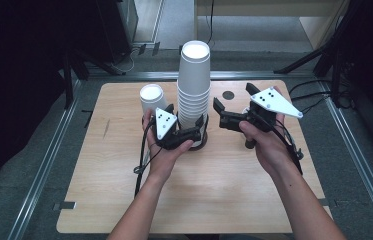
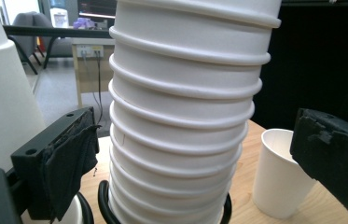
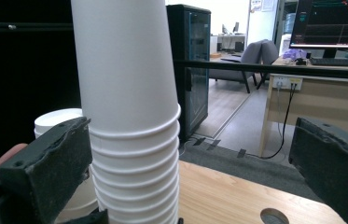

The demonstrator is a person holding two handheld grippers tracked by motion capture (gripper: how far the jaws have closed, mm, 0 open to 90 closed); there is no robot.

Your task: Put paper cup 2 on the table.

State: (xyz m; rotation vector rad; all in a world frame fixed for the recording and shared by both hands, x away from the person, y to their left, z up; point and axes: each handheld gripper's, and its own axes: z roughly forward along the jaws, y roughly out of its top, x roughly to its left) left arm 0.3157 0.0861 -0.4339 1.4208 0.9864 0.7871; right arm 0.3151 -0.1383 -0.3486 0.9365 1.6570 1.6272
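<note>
Standing upside down near the middle of the wooden surface (image 1: 124,200), a tall stack of white paper cups (image 1: 194,90) rises between both hands. The left tongs (image 1: 200,129) are spread wide around the stack's base, jaws on either side without touching it. The right tongs (image 1: 217,114) are open too, just beside the stack, aimed at it. A single inverted cup (image 1: 152,99) stands just left of the stack; another upright cup (image 2: 281,179) sits near its base.

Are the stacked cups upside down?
Yes, the cup stack stands with flat closed bottoms up and rims pointing down toward the table.
</note>
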